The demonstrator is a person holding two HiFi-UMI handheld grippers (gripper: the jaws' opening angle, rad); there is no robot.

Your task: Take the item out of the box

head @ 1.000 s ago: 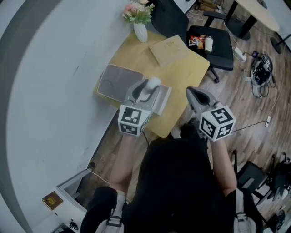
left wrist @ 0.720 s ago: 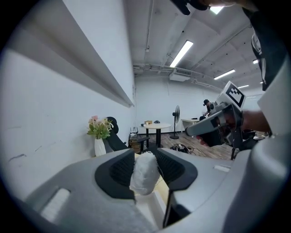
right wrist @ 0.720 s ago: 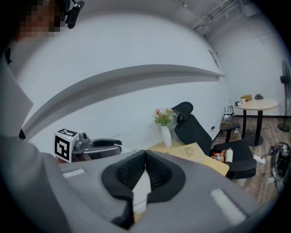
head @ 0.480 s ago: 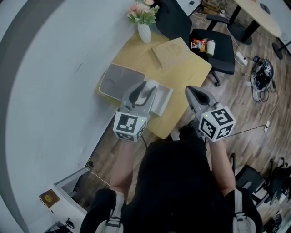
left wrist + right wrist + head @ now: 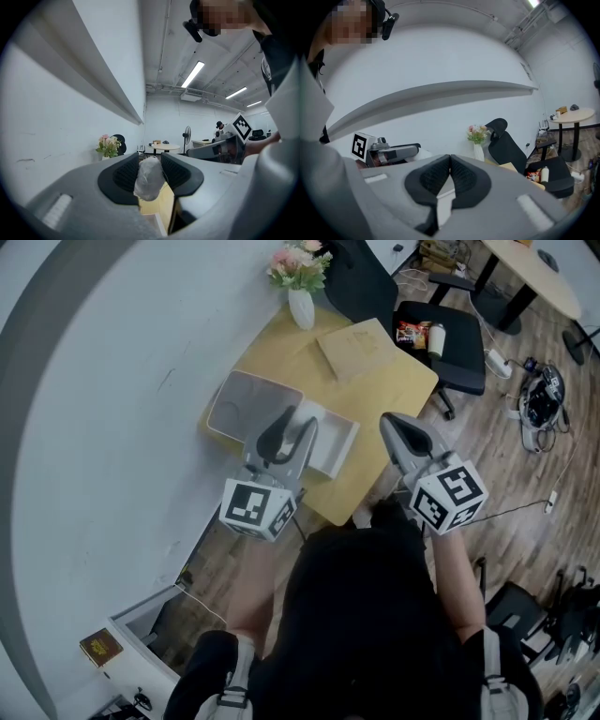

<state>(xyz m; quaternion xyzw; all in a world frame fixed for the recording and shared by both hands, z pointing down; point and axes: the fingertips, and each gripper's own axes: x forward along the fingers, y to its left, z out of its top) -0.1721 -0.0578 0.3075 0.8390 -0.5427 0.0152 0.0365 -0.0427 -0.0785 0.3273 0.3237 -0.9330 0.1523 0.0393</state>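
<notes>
left gripper [image 5: 287,435]: jaws just narrowed, gripping pale crumpled item [image 5: 148,179], held over open box [image 5: 339,448] on table [image 5: 394,381] near edge | right gripper [image 5: 450,165]: jaws together, empty, right of box

Black shirt [image 5: 366,596], grey tools [image 5: 289,427], marker cubes [image 5: 255,507]

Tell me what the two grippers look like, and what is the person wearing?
Both the left gripper and the right gripper are smooth grey plastic, tapering like a beak, with black ribbed pads inside. Each carries a white cube printed with black square markers at the back. The person wears a black top.
</notes>
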